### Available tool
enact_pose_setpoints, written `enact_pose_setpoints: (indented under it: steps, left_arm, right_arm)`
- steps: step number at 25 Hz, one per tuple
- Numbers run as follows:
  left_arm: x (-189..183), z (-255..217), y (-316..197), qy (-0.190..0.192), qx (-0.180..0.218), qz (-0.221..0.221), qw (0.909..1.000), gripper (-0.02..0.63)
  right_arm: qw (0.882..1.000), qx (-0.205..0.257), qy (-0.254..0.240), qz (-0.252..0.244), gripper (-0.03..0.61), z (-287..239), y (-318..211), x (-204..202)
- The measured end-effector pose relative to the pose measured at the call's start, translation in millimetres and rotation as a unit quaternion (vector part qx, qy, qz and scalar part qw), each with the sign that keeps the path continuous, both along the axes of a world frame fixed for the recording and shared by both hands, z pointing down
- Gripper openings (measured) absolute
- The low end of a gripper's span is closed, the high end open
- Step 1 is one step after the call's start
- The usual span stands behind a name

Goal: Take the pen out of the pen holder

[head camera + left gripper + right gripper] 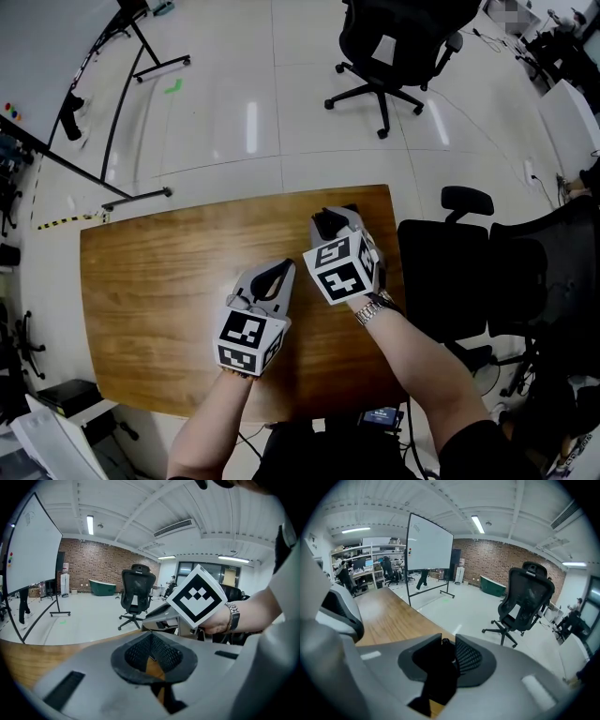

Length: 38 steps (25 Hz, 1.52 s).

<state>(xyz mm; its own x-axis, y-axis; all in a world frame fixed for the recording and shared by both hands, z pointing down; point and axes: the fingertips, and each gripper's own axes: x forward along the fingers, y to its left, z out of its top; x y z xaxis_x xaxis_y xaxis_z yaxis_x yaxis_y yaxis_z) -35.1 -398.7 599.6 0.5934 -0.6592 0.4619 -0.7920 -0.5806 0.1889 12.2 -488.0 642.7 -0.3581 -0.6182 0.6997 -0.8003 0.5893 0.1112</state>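
In the head view both grippers sit over the wooden table. My right gripper points down and away near the far edge. A small dark thing, probably the pen holder, peeks out just beyond it and is mostly hidden. In the right gripper view the jaws of my right gripper stand a little apart. A black rounded tip, seemingly the pen's end, rises between them, and the dark mass below it is unclear. My left gripper hangs to the left, nearer me, and its pads meet with nothing between them.
A black office chair stands close to the table's right edge, and another is out on the floor beyond. A whiteboard stand stands at the far left. My right gripper's marker cube shows in the left gripper view.
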Motion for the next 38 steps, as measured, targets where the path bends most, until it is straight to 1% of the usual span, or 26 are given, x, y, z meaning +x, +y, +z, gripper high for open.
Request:
enact_pose_setpoints:
  steps: [2,4,9,15,21,29,38]
  left_arm:
    - [-0.6,0.4,1.1,-0.001,-0.001,0.0,1.0,0.005]
    - [-0.7,0.3,3.0,-0.001,-0.001,0.0,1.0,0.005]
    - [0.4,-4.8,8.3,0.001,0.001,0.003,1.0,0.005]
    - [7.2,-17.5,17.7,-0.001,0.012,0.013,0.9998,0.005]
    - [16.6,-44.0,30.7,0.0,0.03,0.023,0.9993,0.005]
    - [29.9,-91.2,58.3,0.004,0.065,0.037,0.9972,0.005]
    - [36.0,-133.9,116.2,0.003,0.096,0.058,0.9937,0.005]
  right_arm:
    - [1.0,-0.002,0.002,0.0,0.081,0.2,1.0,0.5]
    - [1.0,-0.003,0.004,0.002,0.052,0.8,2.5,2.1]
    - [1.0,0.007,0.008,0.011,0.046,-6.9,7.0,9.1]
    - [0.999,0.035,0.004,0.024,0.046,-31.9,16.1,20.8]
    - [0.997,0.063,-0.018,0.033,0.044,-65.8,33.9,30.1]
    - [0.994,0.095,-0.039,0.048,0.044,-122.9,76.4,45.9]
    - [0.988,0.127,-0.07,0.057,0.044,-179.2,146.2,53.6]
